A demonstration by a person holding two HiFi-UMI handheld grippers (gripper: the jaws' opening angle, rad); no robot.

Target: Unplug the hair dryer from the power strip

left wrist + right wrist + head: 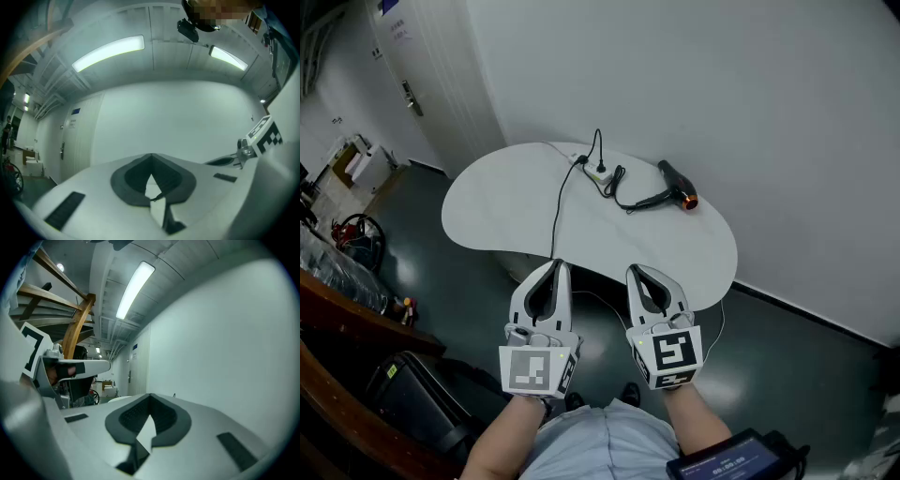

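1. Pale wall and dark floor frame a white rounded tabletop (497, 211), which lies well ahead of both sets of fingers.
2. Far beyond the fingertips sits the power strip (598, 172). The black hair dryer (675, 186) lies close on its right, and its cord (623, 192) loops back to the strip.
3. A black plug (600, 167) looks seated in the strip, so the unplugging appears not yet done.
4. The left gripper (555, 266) has its fingers closed tip to tip, with nothing between them.
5. The right gripper (635, 272) is the same: fingers pressed together and empty, short of the tabletop's near edge.
6. By my reading, the whole job remains. Both grippers must reach the strip and open their fingers, one probably steadying the strip while the other pulls the plug out.
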